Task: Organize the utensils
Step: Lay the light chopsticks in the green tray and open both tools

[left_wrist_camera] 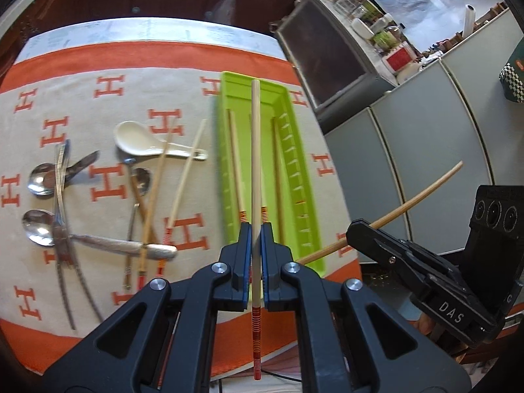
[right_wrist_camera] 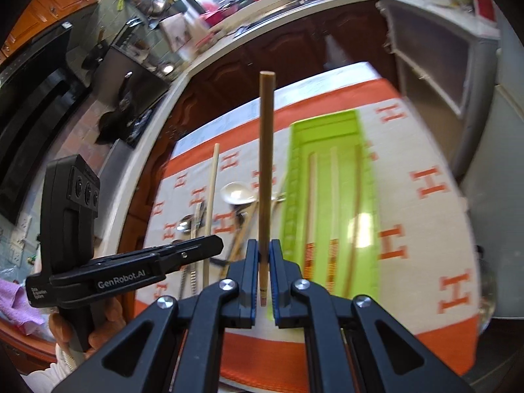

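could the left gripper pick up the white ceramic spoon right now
Probably not as things stand: the left gripper is shut on a pale chopstick with red bands, so its fingers are occupied. The white ceramic spoon also has two chopsticks lying across its handle.

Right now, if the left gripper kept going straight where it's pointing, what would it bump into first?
Probably the green tray. The left gripper points down along its pale chopstick, which lies across the tray in this view, so the chopstick tip would likely touch first. Depth is hard to judge.
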